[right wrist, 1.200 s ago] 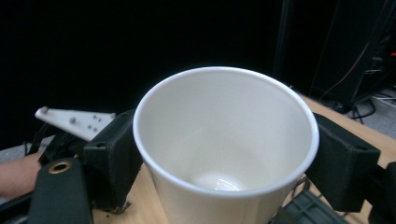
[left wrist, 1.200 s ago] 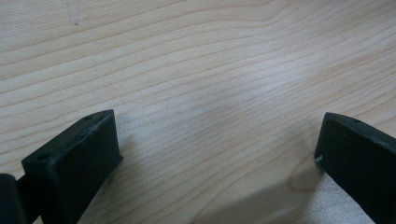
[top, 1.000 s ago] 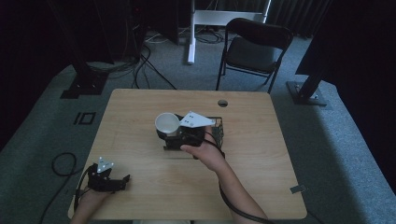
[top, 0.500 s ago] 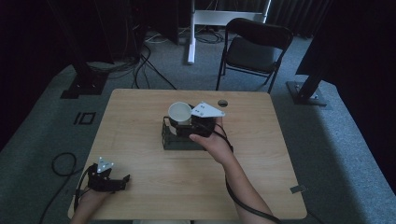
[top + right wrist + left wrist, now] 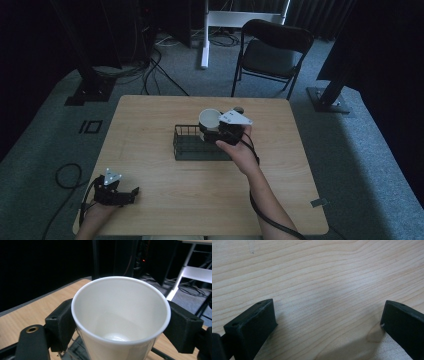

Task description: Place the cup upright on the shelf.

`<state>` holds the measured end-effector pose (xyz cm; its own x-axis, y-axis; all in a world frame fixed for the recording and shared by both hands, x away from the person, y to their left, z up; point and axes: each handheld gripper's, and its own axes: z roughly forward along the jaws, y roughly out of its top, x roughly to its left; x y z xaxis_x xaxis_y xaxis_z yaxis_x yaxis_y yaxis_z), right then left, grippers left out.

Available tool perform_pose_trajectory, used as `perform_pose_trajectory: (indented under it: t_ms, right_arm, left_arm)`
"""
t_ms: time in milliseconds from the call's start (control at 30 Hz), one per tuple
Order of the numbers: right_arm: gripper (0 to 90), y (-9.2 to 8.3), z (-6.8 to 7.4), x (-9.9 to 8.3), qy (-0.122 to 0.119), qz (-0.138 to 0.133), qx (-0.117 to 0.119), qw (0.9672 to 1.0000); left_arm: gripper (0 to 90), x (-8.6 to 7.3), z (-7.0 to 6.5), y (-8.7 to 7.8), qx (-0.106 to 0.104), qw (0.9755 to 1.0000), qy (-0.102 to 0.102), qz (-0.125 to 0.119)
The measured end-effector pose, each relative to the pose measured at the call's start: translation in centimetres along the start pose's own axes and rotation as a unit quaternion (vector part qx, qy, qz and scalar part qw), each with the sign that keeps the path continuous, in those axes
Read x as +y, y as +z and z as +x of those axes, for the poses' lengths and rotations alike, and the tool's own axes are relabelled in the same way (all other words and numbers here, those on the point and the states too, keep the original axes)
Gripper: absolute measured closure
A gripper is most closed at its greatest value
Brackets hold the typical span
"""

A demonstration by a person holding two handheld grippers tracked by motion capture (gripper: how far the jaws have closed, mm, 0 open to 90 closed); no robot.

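right tongs (image 5: 216, 131) clamped on a white paper cup (image 5: 210, 120) over the wire basket (image 5: 192, 145), left tongs (image 5: 131, 192) wide open, empty, at bench's (image 5: 150, 115) 7 o'clock

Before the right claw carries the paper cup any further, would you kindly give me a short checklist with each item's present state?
1. Right claw shut on the paper cup, one jaw on each side: ok.
2. Cup upright, mouth up: ok.
3. Cup empty inside: ok.
4. Cup clear of the wire basket: cannot tell; it sits over the basket's right end in the high view.
5. Left claw open, jaws apart over bare table, far from the cup: ok.
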<state>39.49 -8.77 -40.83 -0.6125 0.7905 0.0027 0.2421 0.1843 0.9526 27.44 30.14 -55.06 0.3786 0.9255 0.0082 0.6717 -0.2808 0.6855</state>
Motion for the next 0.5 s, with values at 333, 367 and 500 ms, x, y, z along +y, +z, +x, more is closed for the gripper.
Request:
perform_pose_trajectory:
  t_ms: [333,367,500]
  right_arm:
    - [19.3,0.1,-2.0,-1.7,0.007,0.021,-0.027,0.9994]
    - [19.3,0.1,-2.1,-1.8,0.005,0.024,-0.025,0.9994]
    - [19.3,0.3,-2.5,-2.4,0.009,0.029,-0.031,0.9991]
  left_arm:
    - [0.1,0.0,0.0,0.0,0.0,1.0,0.0,0.0]
    - [0.1,0.0,0.0,0.0,0.0,1.0,0.0,0.001]
    - [0.1,0.0,0.0,0.0,0.0,1.0,0.0,0.001]
